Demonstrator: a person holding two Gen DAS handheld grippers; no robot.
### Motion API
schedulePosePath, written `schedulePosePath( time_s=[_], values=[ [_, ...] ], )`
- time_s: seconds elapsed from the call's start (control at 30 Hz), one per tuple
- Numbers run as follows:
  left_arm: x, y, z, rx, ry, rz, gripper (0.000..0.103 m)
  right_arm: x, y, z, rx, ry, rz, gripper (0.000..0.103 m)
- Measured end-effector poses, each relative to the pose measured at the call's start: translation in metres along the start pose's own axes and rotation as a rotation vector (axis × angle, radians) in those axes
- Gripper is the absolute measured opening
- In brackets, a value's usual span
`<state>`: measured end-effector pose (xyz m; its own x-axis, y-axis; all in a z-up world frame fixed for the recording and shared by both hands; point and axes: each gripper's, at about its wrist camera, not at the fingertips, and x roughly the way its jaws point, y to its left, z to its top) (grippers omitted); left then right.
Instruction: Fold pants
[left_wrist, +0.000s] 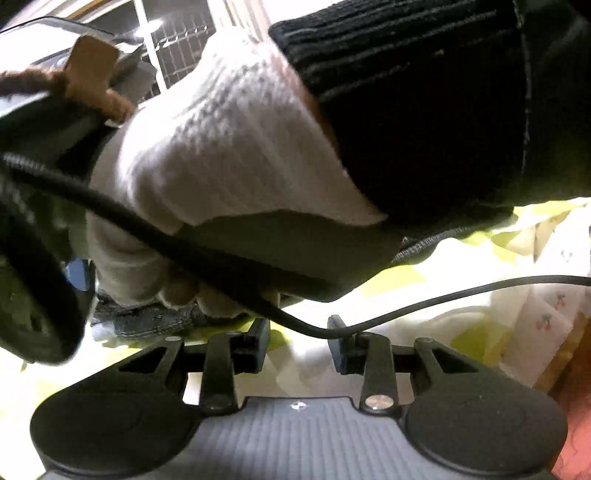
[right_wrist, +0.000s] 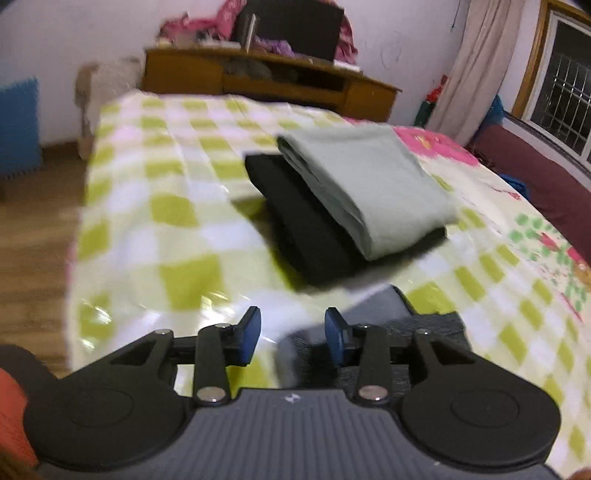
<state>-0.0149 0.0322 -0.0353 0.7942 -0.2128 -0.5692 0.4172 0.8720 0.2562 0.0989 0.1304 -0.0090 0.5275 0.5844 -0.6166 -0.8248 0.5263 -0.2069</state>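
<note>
Right gripper (right_wrist: 292, 334) spread open above green-checked bedspread (right_wrist: 147, 206), grey garment (right_wrist: 373, 314) just beneath right fingertip. Farther on, pale-green folded pants (right_wrist: 365, 184) stacked on black folded pants (right_wrist: 306, 229). Wooden cabinet (right_wrist: 258, 81) beyond.

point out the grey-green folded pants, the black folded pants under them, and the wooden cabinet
grey-green folded pants (right_wrist: 373, 184), right wrist view, on the flat top face
black folded pants (right_wrist: 306, 229), right wrist view, on the exposed left side
wooden cabinet (right_wrist: 184, 75), right wrist view, on its left front panel

Pale grey-green pants (right_wrist: 369, 184) on black pants (right_wrist: 306, 236), over a green-and-white checked bedspread (right_wrist: 155, 221).
</note>
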Motion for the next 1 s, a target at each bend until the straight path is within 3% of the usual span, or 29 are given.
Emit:
schedulePosePath(
  time_s=[0.13,0.2,0.43,0.6,0.73,0.83,0.93,1.0],
  values=[
    [-0.008,-0.004,-0.005,0.004,0.026,0.013,0.050,-0.038,-0.025,-0.012,0.156,-0.059,-0.001,0.041],
    [-0.011,-0.001,-0.004,-0.008,0.026,0.026,0.050,-0.063,-0.048,-0.030,0.249,-0.073,-0.043,0.045],
    [-0.019,0.028,0.021,-0.081,-0.034,0.089,0.052,-0.140,-0.143,-0.133,0.535,0.022,-0.355,0.047],
    [0.022,0.049,0.044,-0.046,-0.028,0.193,0.054,-0.173,-0.190,-0.205,0.770,0.078,-0.505,0.051],
    [0.053,0.062,0.046,-0.051,0.019,0.247,0.054,-0.181,-0.209,-0.254,1.006,0.071,-0.453,0.055],
    [0.068,0.060,0.034,-0.010,0.096,0.249,0.056,-0.188,-0.215,-0.275,1.125,0.029,-0.407,0.062],
    [0.065,0.048,0.030,0.057,0.092,0.281,0.056,-0.193,-0.219,-0.297,1.260,-0.034,-0.243,0.062],
    [0.062,0.044,0.029,0.104,0.100,0.292,0.056,-0.196,-0.219,-0.305,1.280,-0.046,-0.193,0.061]
  ],
)
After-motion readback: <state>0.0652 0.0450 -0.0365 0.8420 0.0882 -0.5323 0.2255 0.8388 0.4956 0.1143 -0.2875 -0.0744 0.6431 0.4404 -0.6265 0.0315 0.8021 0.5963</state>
